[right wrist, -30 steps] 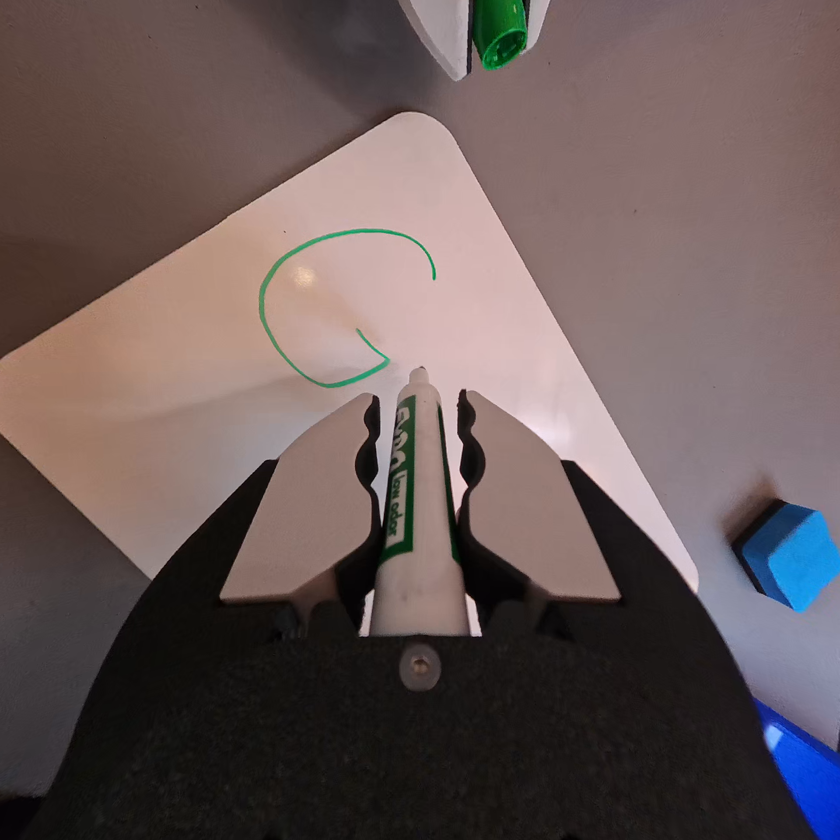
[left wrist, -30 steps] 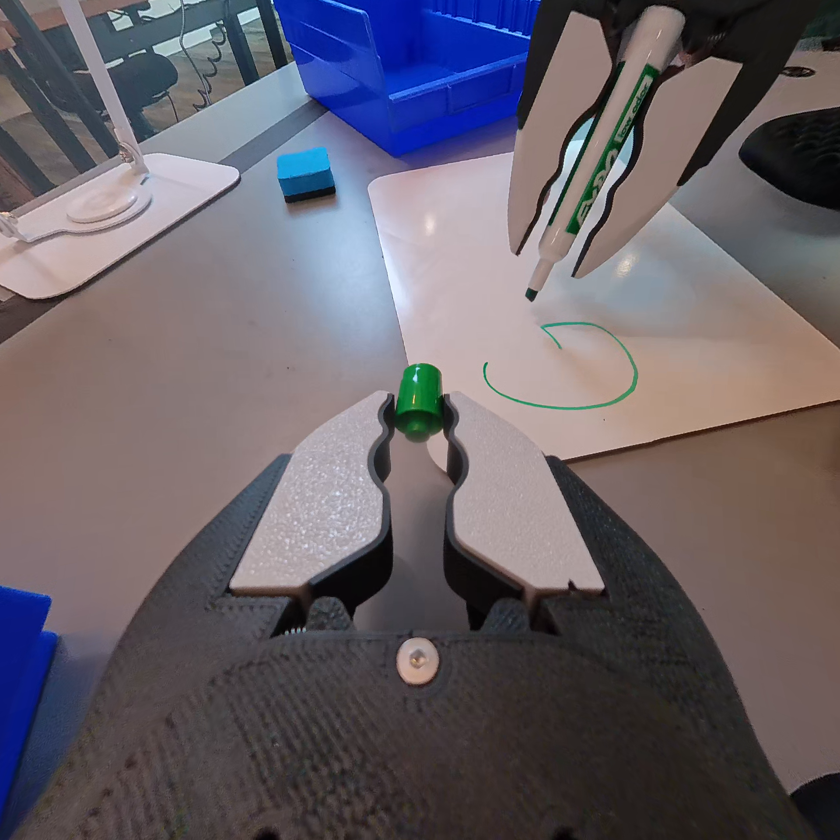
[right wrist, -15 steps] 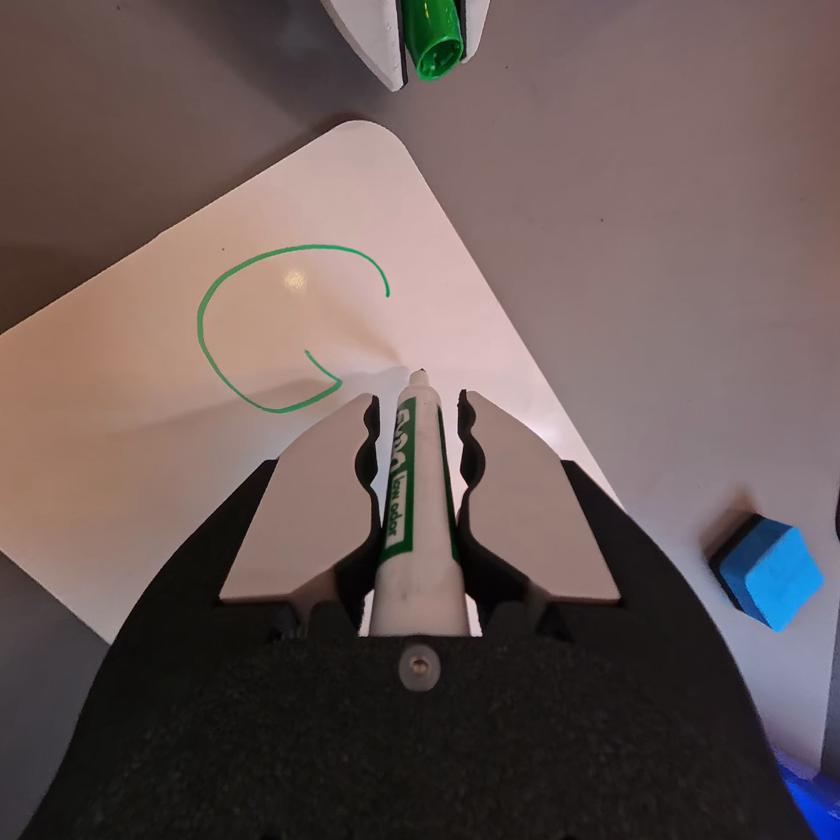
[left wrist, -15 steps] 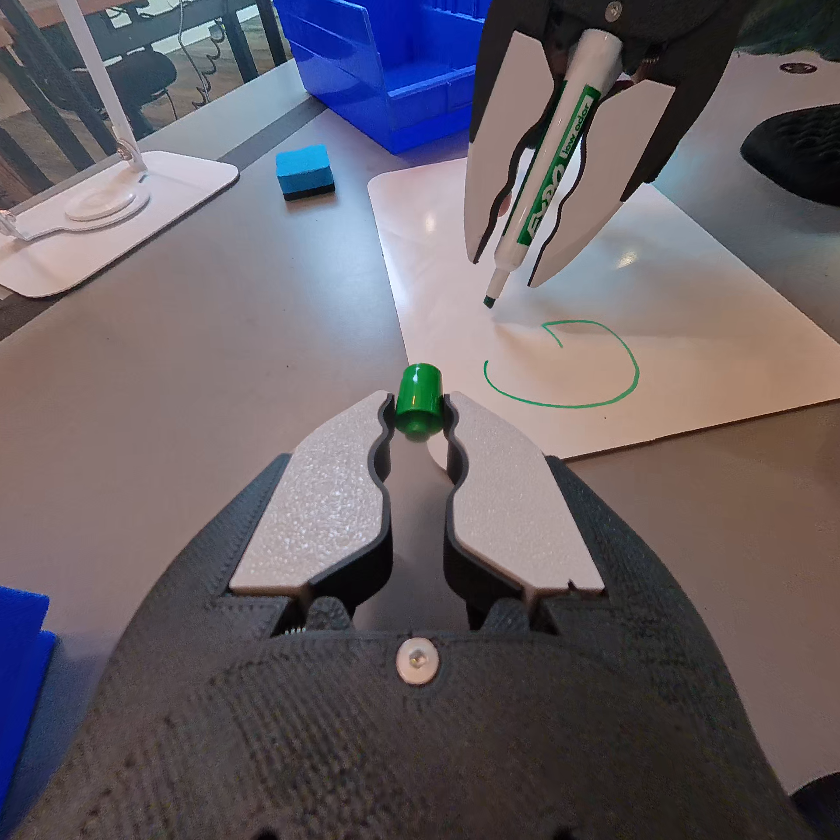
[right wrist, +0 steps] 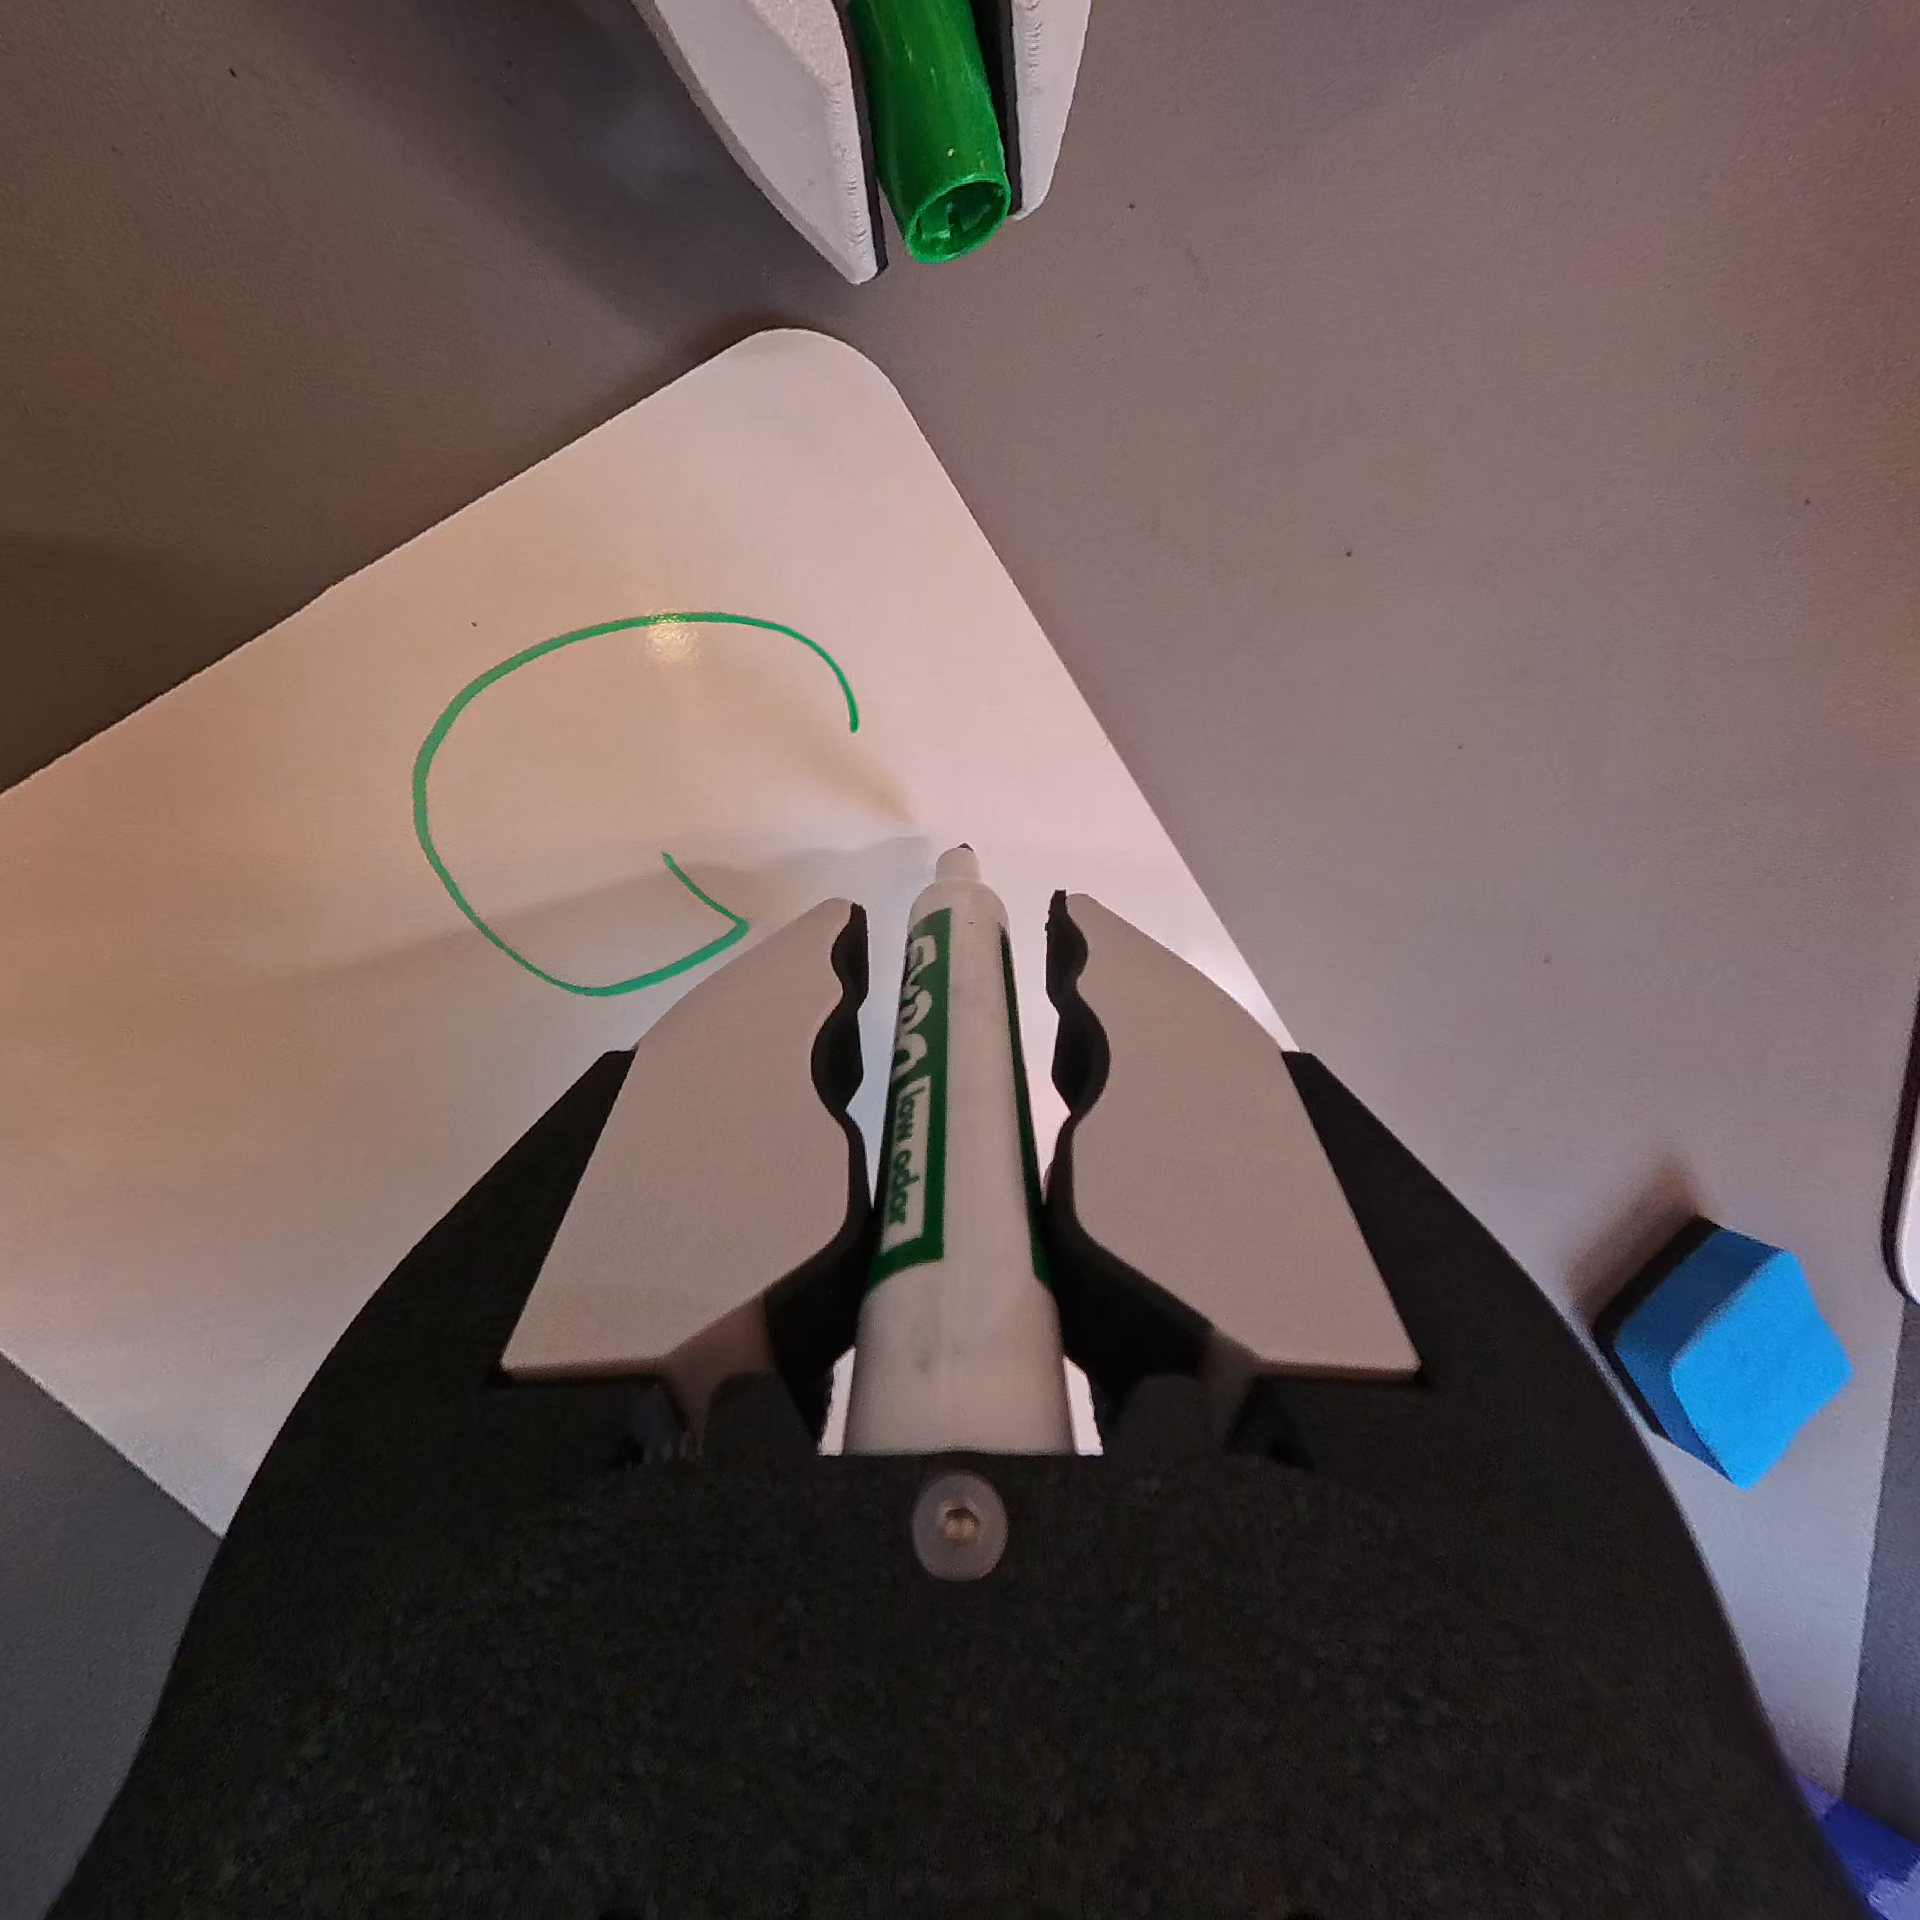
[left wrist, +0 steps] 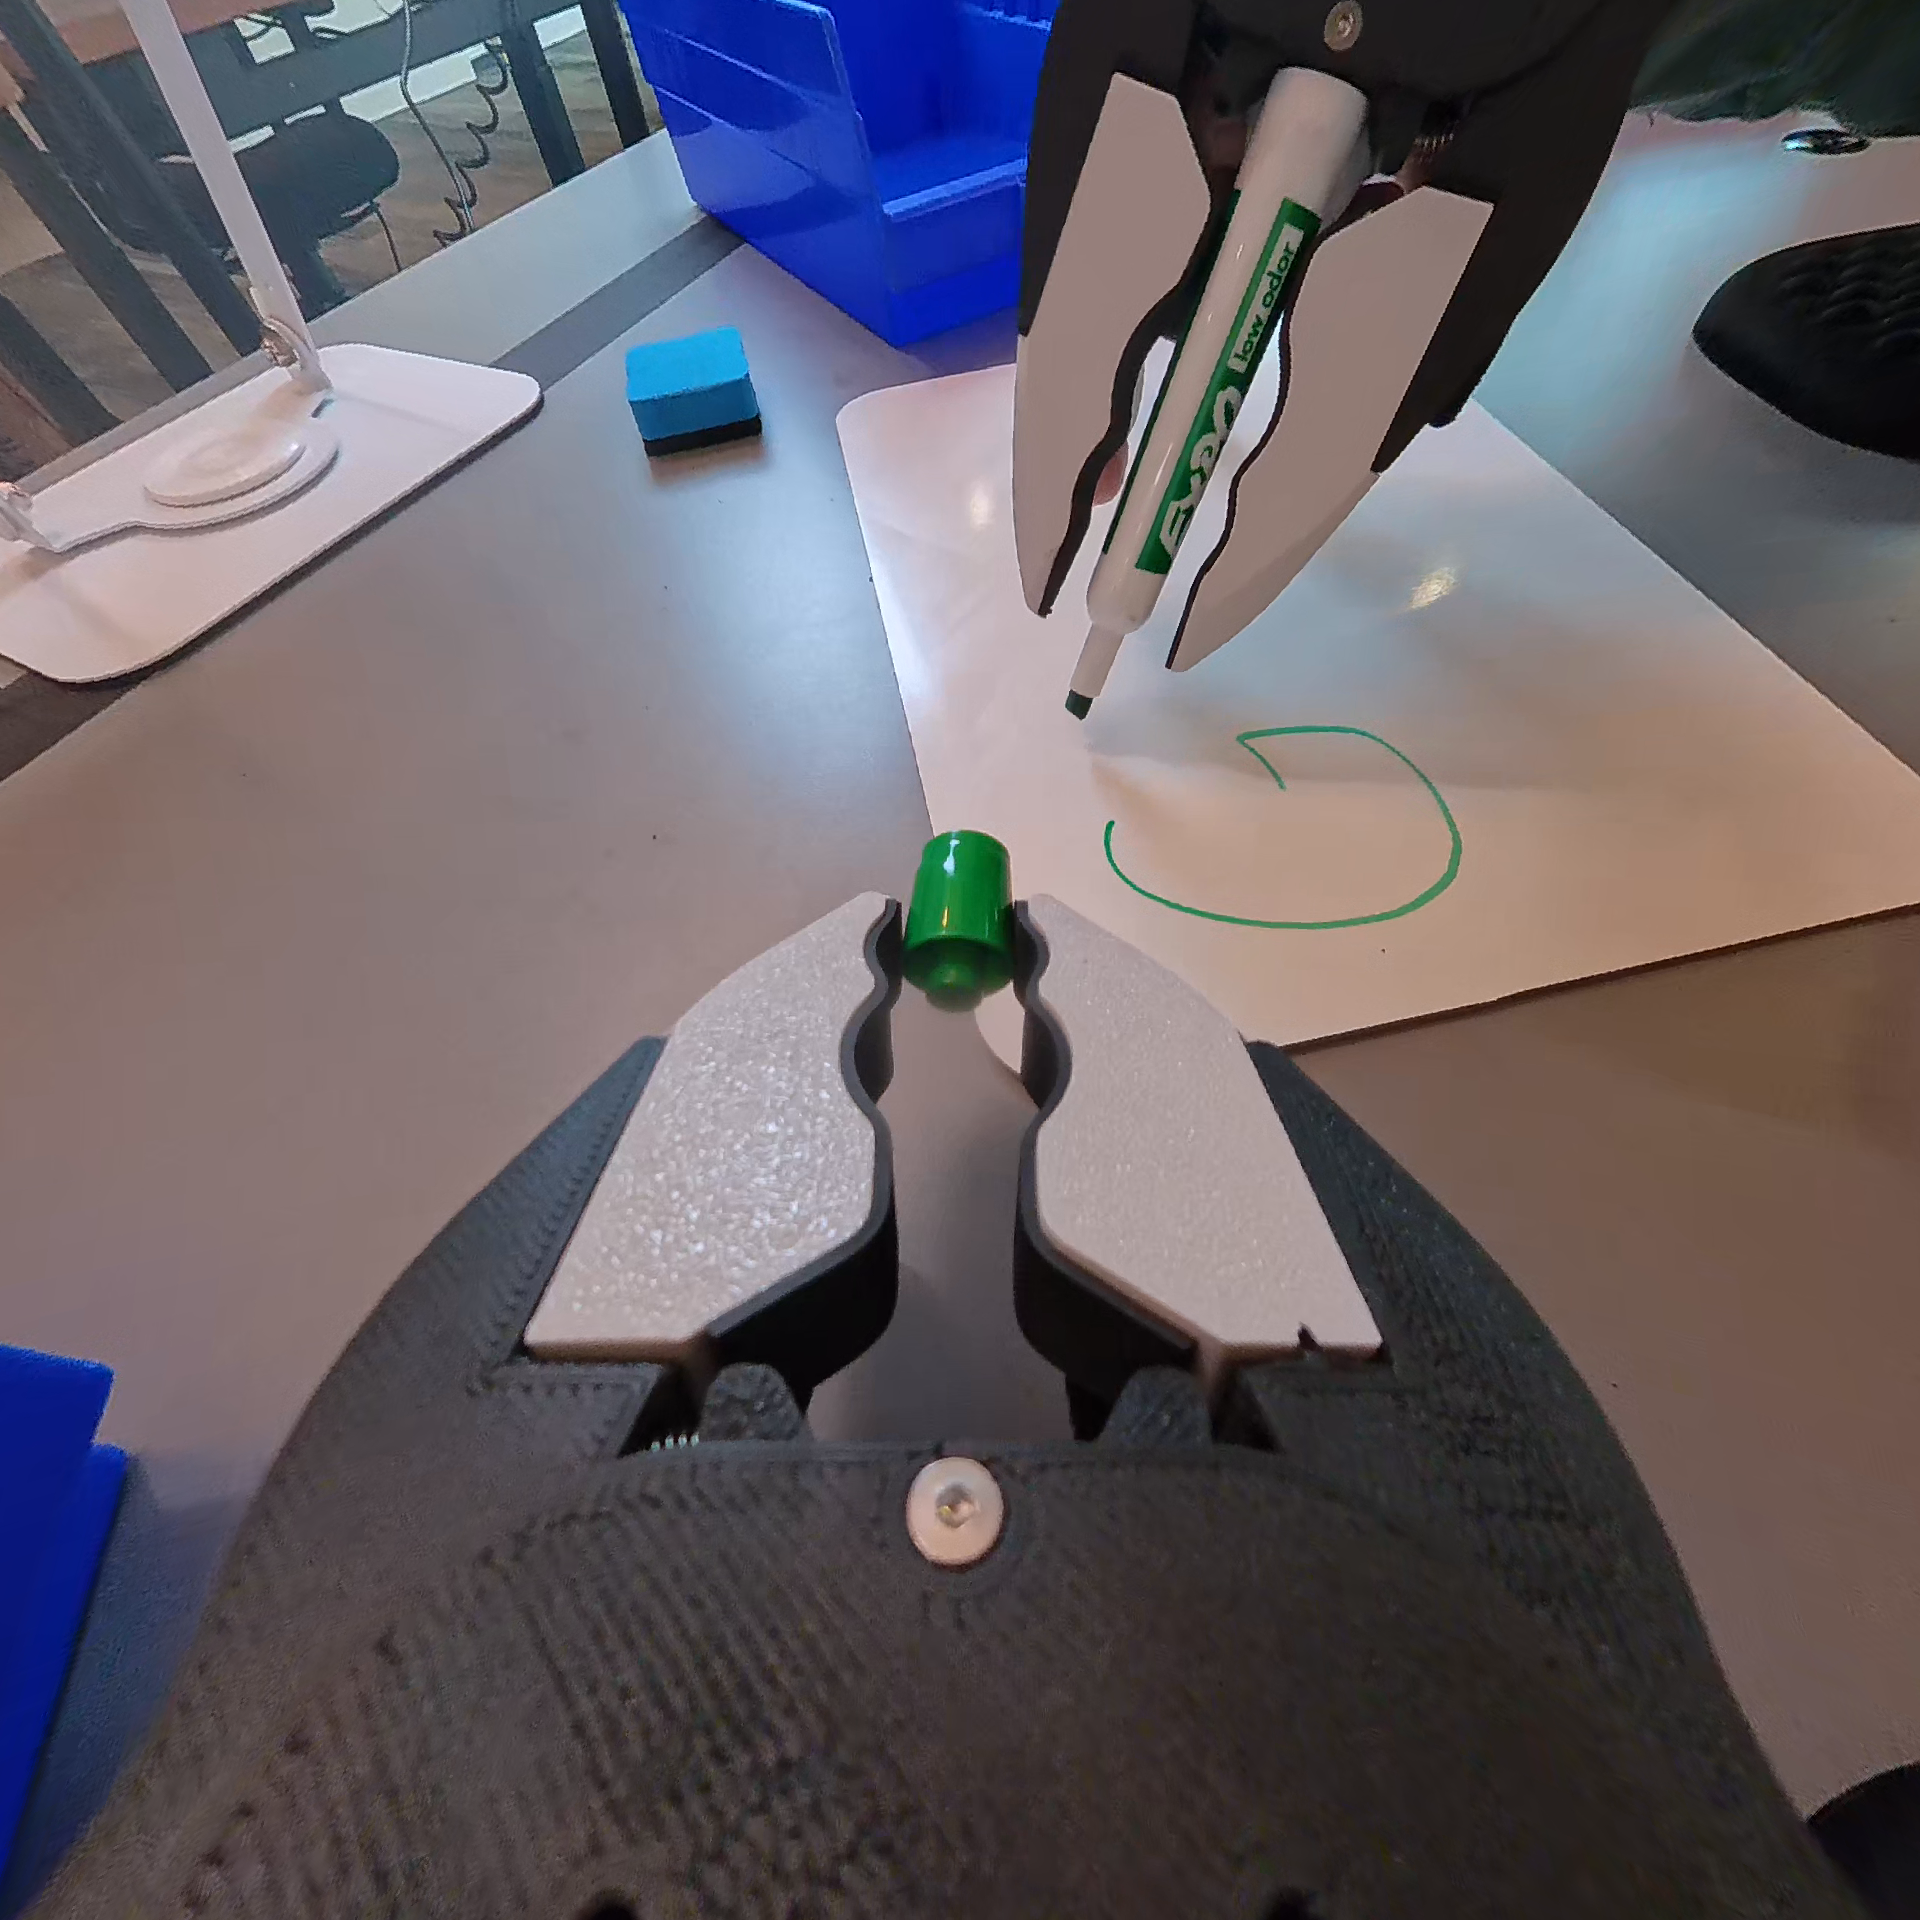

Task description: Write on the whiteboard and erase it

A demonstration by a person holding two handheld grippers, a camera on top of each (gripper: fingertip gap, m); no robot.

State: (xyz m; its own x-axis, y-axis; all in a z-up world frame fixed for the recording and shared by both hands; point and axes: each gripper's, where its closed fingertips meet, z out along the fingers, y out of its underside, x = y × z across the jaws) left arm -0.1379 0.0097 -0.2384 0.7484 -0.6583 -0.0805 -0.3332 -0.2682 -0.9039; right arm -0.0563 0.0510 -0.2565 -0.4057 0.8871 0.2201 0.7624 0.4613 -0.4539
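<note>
Marker tip poised just above the whiteboard (right wrist: 260, 1039) beside a green curl (left wrist: 1351, 894).

Around it on the counter (left wrist: 416, 883): blue eraser (left wrist: 694, 390), blue bin (left wrist: 862, 156), white lamp base (left wrist: 239, 488); nothing blocks the board. Right gripper (right wrist: 961, 914) tilts down, fingers clamped on the marker (right wrist: 961, 1195). Left gripper (left wrist: 956, 914) hovers at the board's corner, fingers pinching the green cap (left wrist: 956, 899).

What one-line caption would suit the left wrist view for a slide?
Left gripper pinches the green cap while the right gripper poises the marker above the whiteboard.
</note>
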